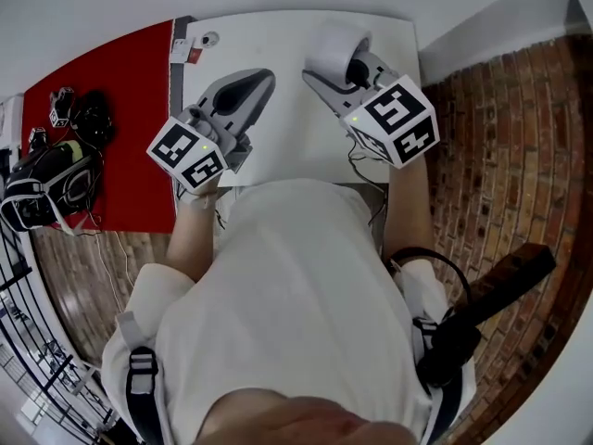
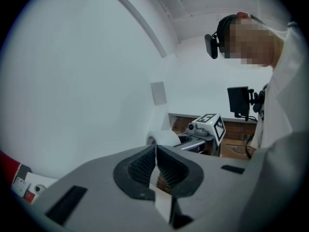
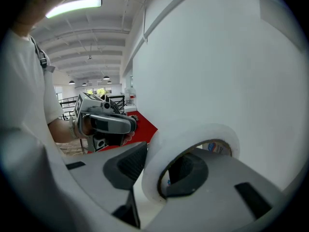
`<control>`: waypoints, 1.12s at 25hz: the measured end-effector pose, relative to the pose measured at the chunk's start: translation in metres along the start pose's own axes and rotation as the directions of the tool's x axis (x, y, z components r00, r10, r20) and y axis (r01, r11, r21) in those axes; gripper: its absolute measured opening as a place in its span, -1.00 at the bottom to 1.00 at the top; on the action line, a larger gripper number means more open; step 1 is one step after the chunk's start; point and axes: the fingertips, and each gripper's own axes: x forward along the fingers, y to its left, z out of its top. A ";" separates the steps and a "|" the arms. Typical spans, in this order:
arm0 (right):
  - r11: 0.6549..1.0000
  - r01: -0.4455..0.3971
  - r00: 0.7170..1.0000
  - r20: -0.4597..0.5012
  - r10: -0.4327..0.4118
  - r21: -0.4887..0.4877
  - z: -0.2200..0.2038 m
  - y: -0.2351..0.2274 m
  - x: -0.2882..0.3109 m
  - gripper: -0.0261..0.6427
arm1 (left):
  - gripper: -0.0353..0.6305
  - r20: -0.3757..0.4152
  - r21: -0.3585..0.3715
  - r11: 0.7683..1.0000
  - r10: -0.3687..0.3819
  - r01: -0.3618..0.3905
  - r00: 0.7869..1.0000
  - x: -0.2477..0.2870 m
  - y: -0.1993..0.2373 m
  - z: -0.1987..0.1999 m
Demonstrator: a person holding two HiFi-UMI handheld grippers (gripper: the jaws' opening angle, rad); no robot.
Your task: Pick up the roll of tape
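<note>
White wall (image 2: pixel 72 81), brick floor (image 1: pixel 519 156); white table (image 1: pixel 278 44) beside red surface (image 1: pixel 102 91) carrying black gear (image 1: pixel 46 188); right gripper (image 3: pixel 157 170) pinches the roll of tape (image 3: pixel 193 139) by its wall, one jaw inside the core, over the table's far right; left gripper (image 2: pixel 155 166) jaws pressed together, empty.

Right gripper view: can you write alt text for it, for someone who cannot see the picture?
The right gripper clamps the wall of a white roll of tape, one jaw through its core and the other outside. Behind, at left, a hand holds the left gripper before a red surface; a white wall fills the right.
</note>
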 end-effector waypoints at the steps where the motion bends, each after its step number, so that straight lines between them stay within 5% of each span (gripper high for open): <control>1: 1.000 0.004 1.000 0.011 -0.004 0.003 0.001 -0.001 -0.002 -0.55 | -0.87 -0.001 -0.001 1.000 -0.002 0.002 1.000 0.002 0.000 0.000; 15: 0.992 0.065 0.980 0.181 -0.084 0.109 -0.001 -0.029 -0.053 -0.55 | -0.87 -0.025 0.008 0.998 -0.062 0.062 0.998 0.039 -0.023 0.002; 28: 0.960 -0.039 0.909 0.408 -0.082 0.279 -0.001 -0.037 -0.098 -0.55 | -0.87 -0.014 -0.010 0.997 -0.075 0.075 0.997 0.050 -0.040 -0.004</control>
